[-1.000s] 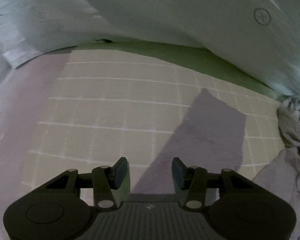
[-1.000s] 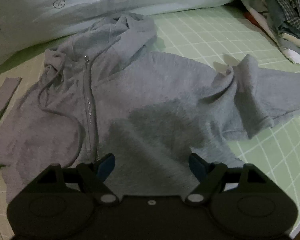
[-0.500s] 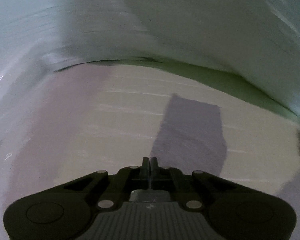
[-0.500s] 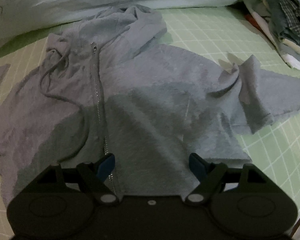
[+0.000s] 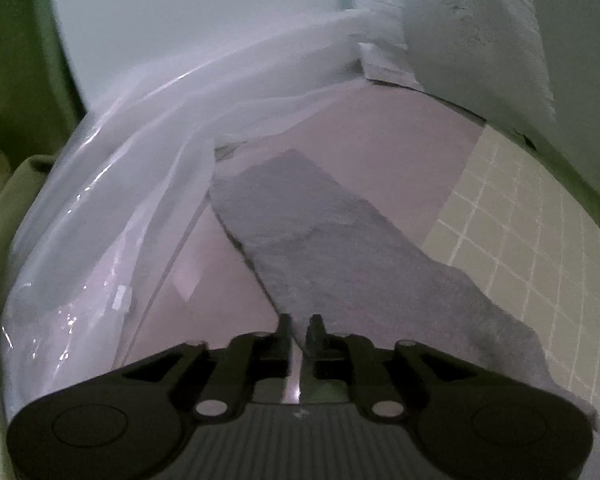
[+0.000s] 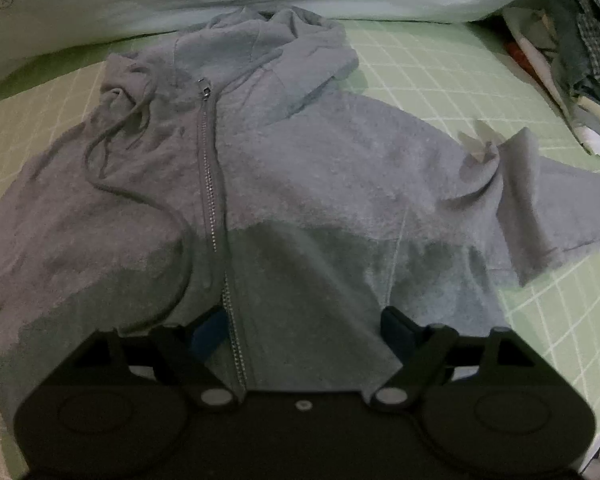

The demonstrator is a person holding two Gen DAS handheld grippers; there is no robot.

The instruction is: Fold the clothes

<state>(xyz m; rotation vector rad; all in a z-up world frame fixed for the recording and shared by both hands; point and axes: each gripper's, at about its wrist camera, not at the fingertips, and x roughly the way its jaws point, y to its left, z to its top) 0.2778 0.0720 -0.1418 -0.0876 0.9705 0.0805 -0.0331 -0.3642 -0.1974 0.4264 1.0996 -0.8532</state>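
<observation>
Sleeve (image 5: 332, 248) pinched in left gripper (image 5: 299, 330) may slip free; right gripper (image 6: 304, 326) gapes empty over hoodie (image 6: 300, 184).

One grey zip hoodie (image 6: 300, 200) lies on one green grid-lined mat (image 6: 440, 76), with one zipper (image 6: 210, 168) and one drawstring (image 6: 140, 196) on its front. One sleeve (image 5: 320, 240) shows in the left wrist view. Right of the hoodie sits one pile of clothes (image 6: 572, 60); its garments cannot be counted. Two tools: left tool (image 5: 299, 330), right tool (image 6: 302, 326).
</observation>
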